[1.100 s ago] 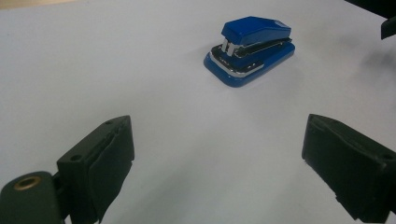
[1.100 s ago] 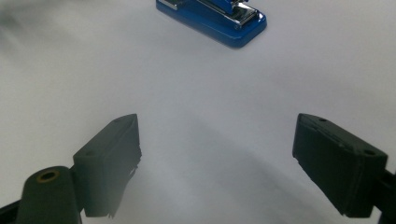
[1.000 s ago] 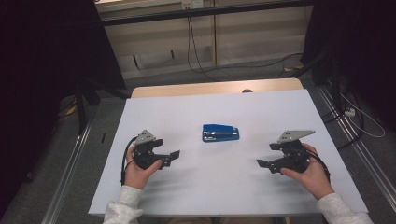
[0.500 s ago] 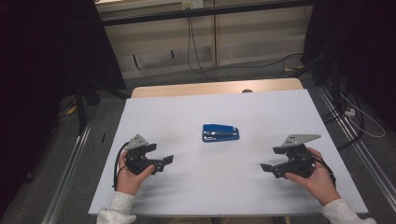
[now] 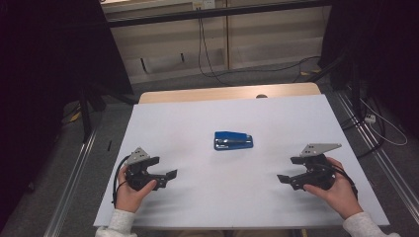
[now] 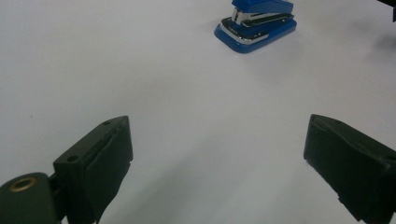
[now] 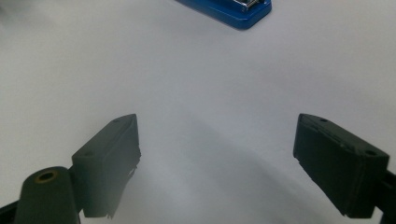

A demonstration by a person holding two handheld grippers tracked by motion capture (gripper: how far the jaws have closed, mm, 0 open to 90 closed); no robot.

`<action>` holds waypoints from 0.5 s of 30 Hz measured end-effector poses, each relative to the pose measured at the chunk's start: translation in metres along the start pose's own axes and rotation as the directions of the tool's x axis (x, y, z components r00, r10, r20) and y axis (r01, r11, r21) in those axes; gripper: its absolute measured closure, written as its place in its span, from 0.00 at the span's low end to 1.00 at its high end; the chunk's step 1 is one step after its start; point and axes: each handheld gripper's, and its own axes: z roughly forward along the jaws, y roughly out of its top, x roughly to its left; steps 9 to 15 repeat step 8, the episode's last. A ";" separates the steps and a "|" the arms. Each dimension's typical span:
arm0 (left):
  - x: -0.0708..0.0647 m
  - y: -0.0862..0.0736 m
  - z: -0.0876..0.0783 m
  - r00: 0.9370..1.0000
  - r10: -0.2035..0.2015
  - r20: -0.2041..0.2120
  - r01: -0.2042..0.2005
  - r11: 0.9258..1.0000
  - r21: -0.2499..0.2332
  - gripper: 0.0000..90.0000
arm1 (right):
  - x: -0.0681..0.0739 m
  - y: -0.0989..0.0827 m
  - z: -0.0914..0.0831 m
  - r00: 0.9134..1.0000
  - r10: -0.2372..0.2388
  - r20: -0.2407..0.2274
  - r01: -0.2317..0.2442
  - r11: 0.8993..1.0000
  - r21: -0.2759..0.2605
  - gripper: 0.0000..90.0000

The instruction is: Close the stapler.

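White table top [image 5: 197, 123]: bare surface on all sides of blue stapler [image 5: 233, 140], sole obstacle, mid-table. Left gripper [image 5: 168, 177] near-left, right gripper [image 5: 282, 178] near-right, both well apart from stapler, jaws spread wide over bare surface. Open lane between grippers. Far half of table unobstructed.

The left gripper [image 6: 217, 163] hung low over the white table [image 6: 140, 70], its two black jaws spread wide with bare surface between them. A blue stapler [image 6: 256, 22] lay flat on the table well beyond the jaws, ahead of the gap and somewhat toward the right-hand jaw, its chrome magazine showing between blue top and base. Its upper part was cut off by the frame edge.
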 end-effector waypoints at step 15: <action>0.002 -0.007 -0.006 1.000 -0.007 -0.004 0.007 1.000 0.004 0.09 | 0.000 -0.001 -0.002 1.000 -0.002 0.001 0.002 1.000 -0.008 0.16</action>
